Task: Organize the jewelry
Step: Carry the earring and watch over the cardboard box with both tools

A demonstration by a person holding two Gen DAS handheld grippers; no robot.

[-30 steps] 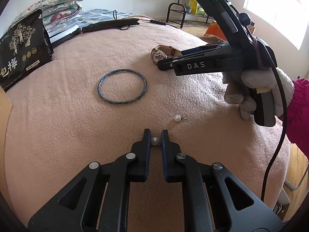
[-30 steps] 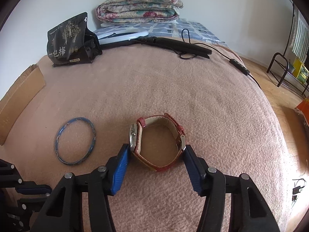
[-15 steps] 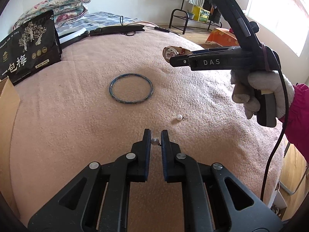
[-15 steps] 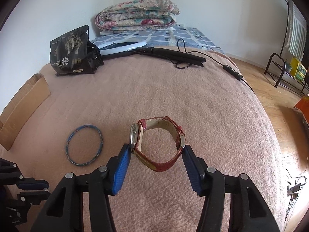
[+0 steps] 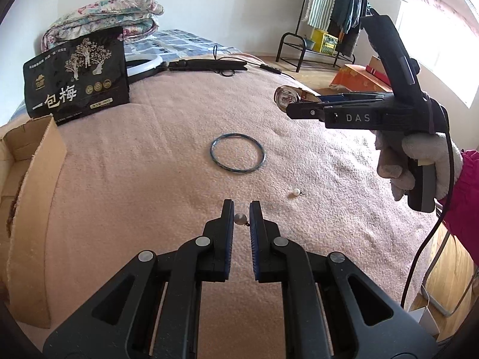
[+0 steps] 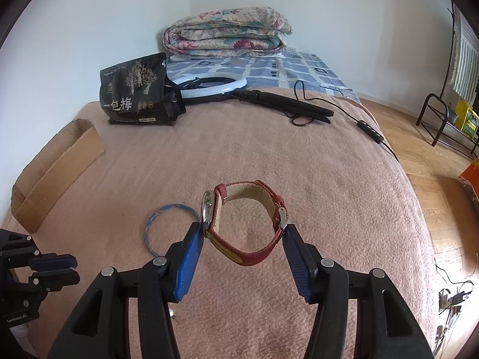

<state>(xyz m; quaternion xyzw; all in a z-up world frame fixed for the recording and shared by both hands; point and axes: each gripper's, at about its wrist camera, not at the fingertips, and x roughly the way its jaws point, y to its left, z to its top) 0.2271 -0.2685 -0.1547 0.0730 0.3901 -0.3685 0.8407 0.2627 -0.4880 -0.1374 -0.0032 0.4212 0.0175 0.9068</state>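
Two tongs | left tongs [image 5: 241, 209] clenching pearl earring [image 5: 240, 218] | right tongs [image 6: 242, 234], "DAS", gripping watch [image 6: 239, 218]

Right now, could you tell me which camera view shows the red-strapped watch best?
The right wrist view: the watch hangs centred between the right gripper's blue pads, case, strap loop and buckle all visible. In the left wrist view only the watch face and a bit of strap peek out past that gripper's fingers.

We see soft pinks, blues and black across a bed.
Our pink blanket [image 6: 269, 155] holds a blue bangle [image 5: 238, 153], a red-strapped watch [image 6: 248, 224], white pearl earrings [image 5: 295, 192], a black pouch [image 6: 134, 92] and a floral quilt [image 6: 227, 33].
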